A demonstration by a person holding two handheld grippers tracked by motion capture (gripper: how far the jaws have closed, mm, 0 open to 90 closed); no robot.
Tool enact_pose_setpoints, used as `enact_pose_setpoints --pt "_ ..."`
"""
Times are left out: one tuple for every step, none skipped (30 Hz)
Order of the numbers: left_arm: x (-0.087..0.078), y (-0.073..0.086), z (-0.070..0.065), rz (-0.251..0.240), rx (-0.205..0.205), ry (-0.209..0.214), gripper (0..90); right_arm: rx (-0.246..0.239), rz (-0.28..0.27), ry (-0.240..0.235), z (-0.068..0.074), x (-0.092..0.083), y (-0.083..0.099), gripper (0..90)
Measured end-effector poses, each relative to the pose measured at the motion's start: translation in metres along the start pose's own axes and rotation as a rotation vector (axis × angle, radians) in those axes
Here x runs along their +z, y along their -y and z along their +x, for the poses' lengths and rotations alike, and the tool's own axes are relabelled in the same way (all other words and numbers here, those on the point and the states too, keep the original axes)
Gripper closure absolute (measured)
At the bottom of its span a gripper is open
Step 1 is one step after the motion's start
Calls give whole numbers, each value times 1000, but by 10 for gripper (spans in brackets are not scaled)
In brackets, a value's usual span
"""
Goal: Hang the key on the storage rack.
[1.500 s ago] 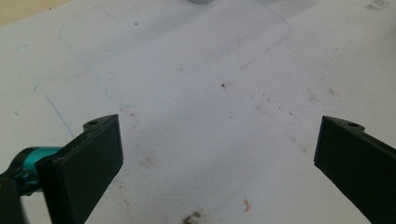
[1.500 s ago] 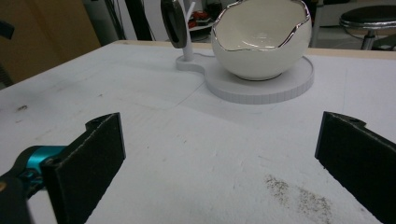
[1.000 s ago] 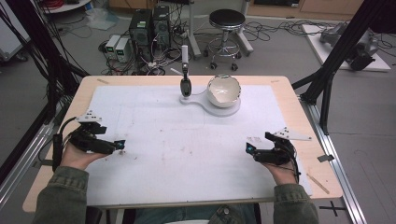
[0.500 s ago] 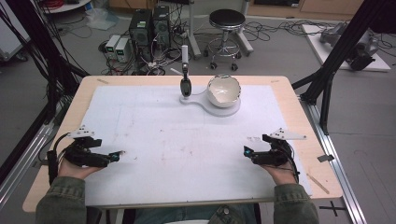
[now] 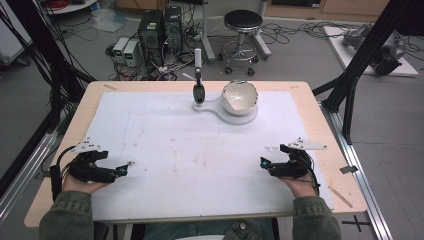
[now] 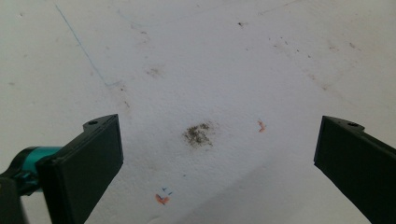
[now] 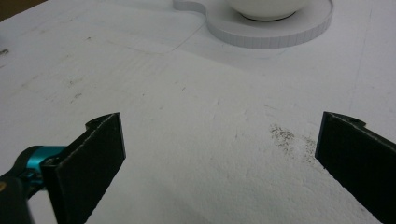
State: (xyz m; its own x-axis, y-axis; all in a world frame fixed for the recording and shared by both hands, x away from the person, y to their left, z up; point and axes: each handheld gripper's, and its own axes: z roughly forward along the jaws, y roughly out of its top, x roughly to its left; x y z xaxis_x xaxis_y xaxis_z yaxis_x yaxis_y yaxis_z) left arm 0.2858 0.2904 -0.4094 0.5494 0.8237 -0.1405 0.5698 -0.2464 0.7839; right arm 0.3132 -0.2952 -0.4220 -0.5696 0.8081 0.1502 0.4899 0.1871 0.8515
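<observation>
Your left gripper rests at the near left of the white foam-covered table, and its jaws stand spread wide over bare, stained sheet with nothing between them. Your right gripper sits at the near right, jaws likewise wide apart and empty.

The things worth reaching for lie at the far edge, a little right of centre. A glossy white ceramic bowl stands upright on the round end of a flat white keyhole-shaped base. Just to its left, on the narrow end of that same base, a black-headed tool with a white handle stands upright, its long axis vertical and the pale handle on top.

Both things are well apart from either gripper, straight out toward the far side. I judge your right hand the nearer one: the bowl lies far and slightly left of it, and in the right gripper view the base and the bowl's foot sit ahead between the jaws. From the left gripper the tool lies far and well to the right, a longer diagonal. A grip on the tool would probably need the jaws turned level to close across its upright shaft.
</observation>
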Motion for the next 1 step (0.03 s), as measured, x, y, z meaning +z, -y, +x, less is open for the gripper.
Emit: enact_pose_setpoints --pt "1 0 0 2 4 3 17 -2 1 1 0 0 0 5"
